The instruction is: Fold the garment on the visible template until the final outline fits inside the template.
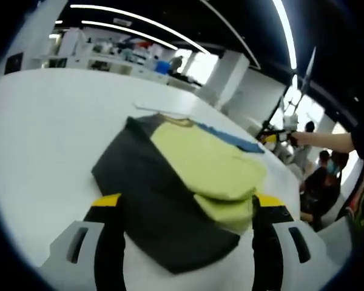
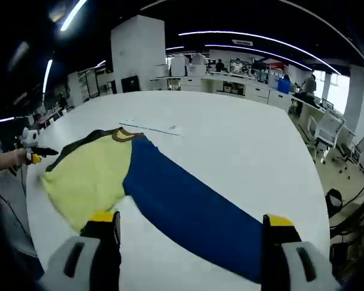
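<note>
Right gripper view: both grippers (image 2: 191, 233) (image 1: 188, 221) gape empty; pinch the yellow-and-blue cloth garment's (image 2: 170, 188) hem evenly, fold inward.

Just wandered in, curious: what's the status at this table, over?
Left gripper open, right gripper open, both empty. Yellow, dark-grey and blue fabric garment lies partly folded on white table. Nothing in the way.
</note>
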### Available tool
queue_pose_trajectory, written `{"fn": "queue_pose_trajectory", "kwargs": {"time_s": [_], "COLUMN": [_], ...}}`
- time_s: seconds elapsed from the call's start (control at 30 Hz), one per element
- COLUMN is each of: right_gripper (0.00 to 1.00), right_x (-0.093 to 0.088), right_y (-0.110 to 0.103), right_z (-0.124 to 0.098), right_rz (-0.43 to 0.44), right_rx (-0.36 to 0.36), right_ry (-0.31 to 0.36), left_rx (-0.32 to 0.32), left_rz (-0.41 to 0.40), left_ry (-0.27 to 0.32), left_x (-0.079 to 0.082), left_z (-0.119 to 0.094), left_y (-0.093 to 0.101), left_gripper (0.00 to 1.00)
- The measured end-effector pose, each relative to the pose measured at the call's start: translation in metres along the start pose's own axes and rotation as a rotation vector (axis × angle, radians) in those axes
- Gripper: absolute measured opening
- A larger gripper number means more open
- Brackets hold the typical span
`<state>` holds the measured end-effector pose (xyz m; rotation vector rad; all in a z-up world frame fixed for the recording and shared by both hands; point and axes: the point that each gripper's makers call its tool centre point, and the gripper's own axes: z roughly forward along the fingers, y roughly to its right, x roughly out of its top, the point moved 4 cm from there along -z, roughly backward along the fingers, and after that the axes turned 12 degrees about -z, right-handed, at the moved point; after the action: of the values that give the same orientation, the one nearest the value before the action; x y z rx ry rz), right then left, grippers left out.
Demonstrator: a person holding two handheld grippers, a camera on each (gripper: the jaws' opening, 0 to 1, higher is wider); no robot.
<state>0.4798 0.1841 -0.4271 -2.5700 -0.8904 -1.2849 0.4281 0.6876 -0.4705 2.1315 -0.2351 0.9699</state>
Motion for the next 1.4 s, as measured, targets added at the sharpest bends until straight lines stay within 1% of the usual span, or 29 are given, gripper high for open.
{"fn": "queue_pose_trajectory", "kwargs": {"time_s": [0.03, 0.13, 0.17, 0.2, 0.23, 0.4, 0.67, 0.87, 0.97, 1.0, 1.07, 1.17, 1.3, 1.4], "right_gripper": [0.96, 0.94, 0.94, 0.93, 0.93, 0.91, 0.85, 0.84, 0.83, 0.83, 0.83, 0.82, 0.82, 0.82], "right_x": [0.005, 0.019, 0.025, 0.027, 0.032, 0.046, 0.051, 0.052, 0.051, 0.051, 0.049, 0.047, 0.048, 0.05], "right_y": [-0.01, -0.03, -0.037, -0.04, -0.05, -0.077, -0.114, -0.139, -0.147, -0.153, -0.158, -0.174, -0.189, -0.197], "right_z": [0.0, -0.001, -0.002, -0.002, -0.004, -0.013, -0.027, -0.036, -0.037, -0.038, -0.038, -0.039, -0.039, -0.039], "right_rz": [-0.017, -0.046, -0.054, -0.057, -0.058, -0.07, -0.107, -0.127, -0.131, -0.143, -0.155, -0.159, -0.164, -0.162], "right_rx": [0.021, 0.062, 0.076, 0.085, 0.099, 0.147, 0.196, 0.229, 0.231, 0.237, 0.238, 0.259, 0.278, 0.288], "right_ry": [0.009, 0.046, 0.07, 0.079, 0.085, 0.144, 0.168, 0.181, 0.179, 0.184, 0.173, 0.173, 0.183, 0.19], "left_rx": [0.002, 0.008, 0.009, 0.009, 0.01, 0.018, 0.017, 0.008, -0.001, -0.004, -0.005, 0.004, 0.018, 0.018], "left_rz": [0.007, 0.016, 0.021, 0.023, 0.023, 0.037, 0.06, 0.088, 0.088, 0.085, 0.089, 0.105, 0.148, 0.171], "left_ry": [-0.001, -0.007, -0.011, -0.012, -0.011, -0.016, -0.028, -0.042, -0.043, -0.04, -0.04, -0.042, -0.063, -0.081], "left_x": [0.0, -0.002, -0.003, -0.003, -0.004, -0.009, -0.022, -0.03, -0.034, -0.035, -0.036, -0.04, -0.046, -0.05], "left_z": [-0.001, -0.005, -0.007, -0.008, -0.01, -0.019, -0.029, -0.034, -0.036, -0.037, -0.038, -0.04, -0.039, -0.037], "left_y": [0.0, 0.0, 0.001, 0.001, 0.001, 0.003, 0.011, 0.022, 0.025, 0.027, 0.029, 0.032, 0.036, 0.041], "left_gripper": [0.83, 0.82, 0.82, 0.81, 0.81, 0.81, 0.79, 0.77, 0.77, 0.77, 0.77, 0.76, 0.73, 0.7]}}
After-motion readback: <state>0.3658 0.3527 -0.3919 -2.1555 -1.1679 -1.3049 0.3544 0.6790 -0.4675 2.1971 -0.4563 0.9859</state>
